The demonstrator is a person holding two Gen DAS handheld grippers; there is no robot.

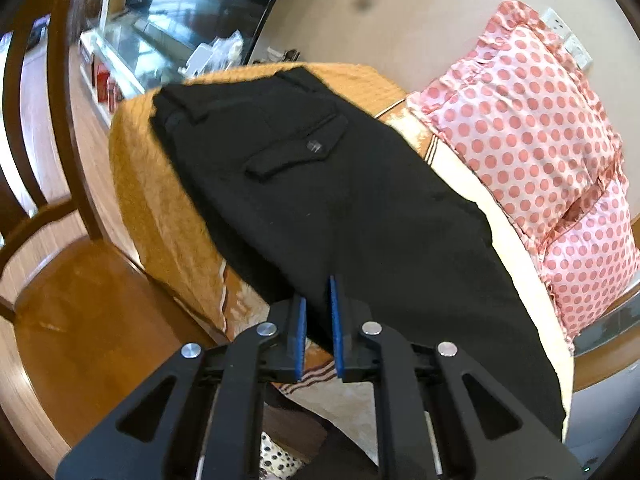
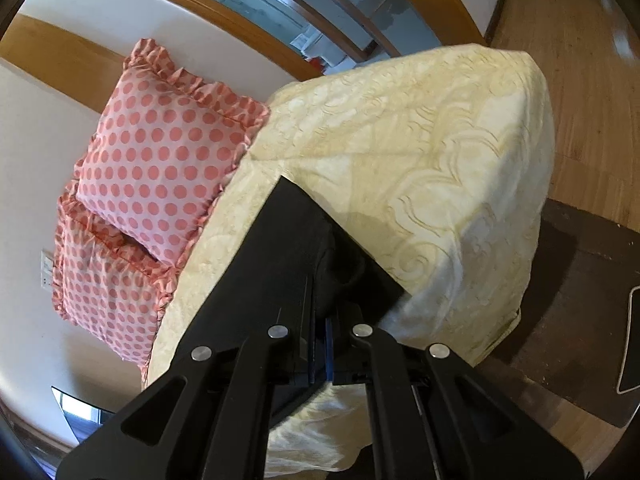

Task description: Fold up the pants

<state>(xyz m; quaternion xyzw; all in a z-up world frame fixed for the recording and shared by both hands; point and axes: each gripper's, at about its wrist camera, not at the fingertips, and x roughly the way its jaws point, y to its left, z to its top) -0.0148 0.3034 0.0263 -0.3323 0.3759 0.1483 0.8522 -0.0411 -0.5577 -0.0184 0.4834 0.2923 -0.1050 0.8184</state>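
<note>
Black pants (image 1: 320, 184) lie lengthwise on a bed, waistband and flap pocket (image 1: 296, 148) at the far end. My left gripper (image 1: 318, 312) has its blue pads pinched on the near edge of the pants fabric, at the bed's side. In the right wrist view the leg ends of the pants (image 2: 296, 248) lie on the cream bedspread (image 2: 420, 168). My right gripper (image 2: 322, 344) is shut on the pants' leg fabric, with black cloth bunched between the pads.
Two pink polka-dot pillows (image 1: 532, 128) (image 2: 160, 148) lie against the wall beside the pants. An orange blanket (image 1: 160, 200) covers the bed's far end. A wooden chair (image 1: 52, 240) stands left of the bed. A dark rug (image 2: 580, 320) lies on the wood floor.
</note>
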